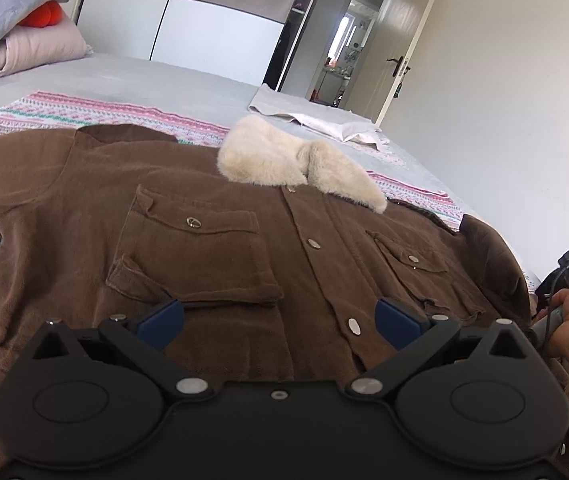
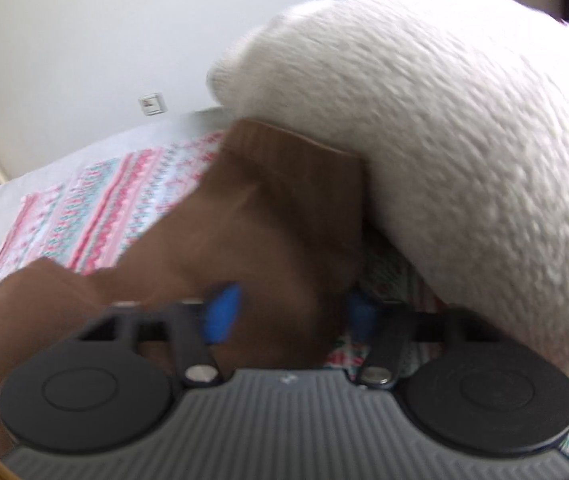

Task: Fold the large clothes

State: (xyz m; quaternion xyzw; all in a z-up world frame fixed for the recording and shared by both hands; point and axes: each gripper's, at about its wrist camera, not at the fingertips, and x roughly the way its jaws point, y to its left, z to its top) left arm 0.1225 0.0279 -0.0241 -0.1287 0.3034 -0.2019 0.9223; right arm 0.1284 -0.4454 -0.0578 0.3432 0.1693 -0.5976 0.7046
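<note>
Two fingers (image 2: 222, 314) flank brown jacket (image 2: 268, 240)

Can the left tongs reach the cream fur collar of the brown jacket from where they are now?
Probably yes. The left tongs stand open over the brown jacket, and nothing lies between them and the fur collar, only flat jacket front.

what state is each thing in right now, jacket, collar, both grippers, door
jacket: spread flat on the bed, front up, snaps shut
fur collar: lying folded open at the neck
sleeve: between the right gripper's pads
left gripper: open, holding nothing, over the jacket front
right gripper: around the sleeve; blurred, grip unclear
door: open
</note>
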